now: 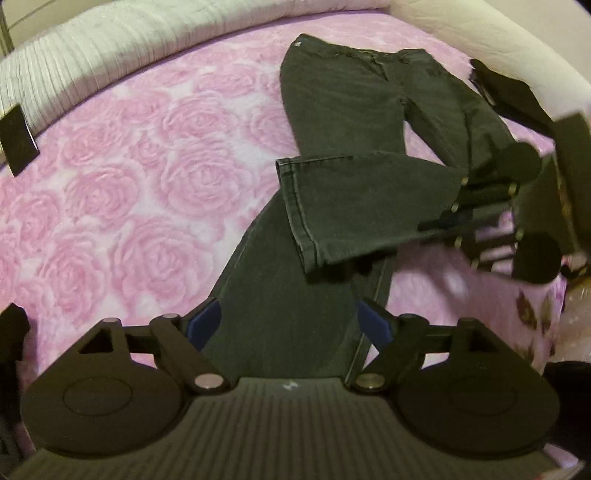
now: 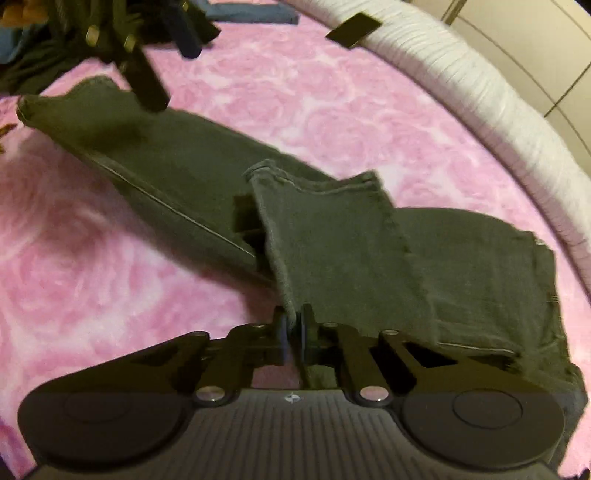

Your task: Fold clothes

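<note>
Dark grey jeans [image 1: 332, 110] lie spread on a pink rose-patterned blanket [image 1: 129, 192], waistband toward the far side. My left gripper [image 1: 288, 321] is open, its blue pads [image 1: 203, 325] wide apart on either side of one flat leg near its hem. My right gripper [image 2: 293, 328] is shut on the other leg [image 2: 332, 240], which is lifted and crosses over the flat leg, hem up. The left wrist view shows the right gripper [image 1: 439, 221] at the right, pinching that leg [image 1: 351, 206]. The right wrist view shows the left gripper [image 2: 168, 66] at the top left, over the flat leg's hem end [image 2: 74, 107].
A white quilted bolster [image 1: 92, 48] runs along the bed's far side, with a flat black object [image 1: 16, 138] at its edge. More dark clothing [image 1: 509, 92] lies beside the waistband, and a blue cloth [image 2: 251, 13] lies farther off. The blanket drops off the bed edge [image 1: 528, 314] at the right.
</note>
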Tool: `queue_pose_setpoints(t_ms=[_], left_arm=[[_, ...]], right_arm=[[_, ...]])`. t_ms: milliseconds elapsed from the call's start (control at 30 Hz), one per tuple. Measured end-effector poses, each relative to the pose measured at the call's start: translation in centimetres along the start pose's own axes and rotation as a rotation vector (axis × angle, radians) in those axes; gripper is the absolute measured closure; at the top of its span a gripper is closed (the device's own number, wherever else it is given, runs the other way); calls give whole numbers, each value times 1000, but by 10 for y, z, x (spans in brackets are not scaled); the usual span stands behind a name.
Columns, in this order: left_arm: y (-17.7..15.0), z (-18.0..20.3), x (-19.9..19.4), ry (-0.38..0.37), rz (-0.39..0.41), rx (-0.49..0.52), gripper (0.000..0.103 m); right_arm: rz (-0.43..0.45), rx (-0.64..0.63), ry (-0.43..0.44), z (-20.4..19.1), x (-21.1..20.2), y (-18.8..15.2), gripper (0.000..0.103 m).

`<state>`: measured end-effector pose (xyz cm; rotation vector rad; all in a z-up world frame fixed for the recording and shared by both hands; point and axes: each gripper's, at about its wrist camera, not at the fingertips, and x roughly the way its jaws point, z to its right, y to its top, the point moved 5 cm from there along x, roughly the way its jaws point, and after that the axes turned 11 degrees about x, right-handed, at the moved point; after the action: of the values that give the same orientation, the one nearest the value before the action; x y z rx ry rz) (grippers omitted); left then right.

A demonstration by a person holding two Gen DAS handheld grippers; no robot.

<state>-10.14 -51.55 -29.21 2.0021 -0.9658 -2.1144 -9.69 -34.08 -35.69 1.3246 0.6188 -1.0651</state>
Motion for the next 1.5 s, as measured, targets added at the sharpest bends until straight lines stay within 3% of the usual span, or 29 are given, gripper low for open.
queue_pose_setpoints(t_ms=[67, 133, 267, 300, 367, 400, 433, 567, 667, 800, 900, 1133, 1167, 1267, 1367, 1500], left_arm=[[-2, 12, -4, 10, 17, 79, 21], [0, 31, -5, 58, 47, 225, 14], [9, 77, -6, 84, 124, 536, 14], [10, 90, -8, 57, 145, 595, 16], [10, 116, -14, -23, 177, 698, 36], [8, 127, -20, -102, 175, 719, 63], [5, 140, -26, -179, 170, 734, 78], [-14, 192, -53, -456, 141, 760, 79], [-31, 227, -59, -547, 98, 746, 79], [-38, 244, -55, -541, 42, 653, 70], [-42, 239, -49, -488, -9, 598, 67], [-67, 180, -42, -279, -112, 458, 60], [-71, 173, -43, -262, -117, 436, 59], [-79, 160, -49, -216, -124, 399, 52], [-90, 156, -56, -189, -118, 372, 50], [-104, 143, -65, -141, -106, 337, 45]], right_arm=[[12, 18, 3, 1, -23, -3, 100], [26, 48, 23, 0, -52, -6, 100], [42, 61, 43, -1, -106, -20, 101], [38, 61, 51, -2, -118, -27, 101], [26, 56, 67, -3, -143, -41, 100], [1, 38, 76, -4, -153, -54, 100], [-24, 19, 86, -5, -162, -67, 100], [-135, -23, 89, -6, -193, -129, 99], [-235, -11, 41, -3, -198, -184, 100], [-357, 75, -40, 8, -189, -248, 95], [-373, 181, -58, 11, -184, -273, 92], [-365, 250, -117, 15, -178, -288, 91], [-376, 254, -136, 14, -178, -291, 88], [-446, 295, -184, 12, -178, -303, 52], [-524, 349, -138, 8, -178, -313, 50], [-526, 371, -133, -3, -186, -309, 45]])
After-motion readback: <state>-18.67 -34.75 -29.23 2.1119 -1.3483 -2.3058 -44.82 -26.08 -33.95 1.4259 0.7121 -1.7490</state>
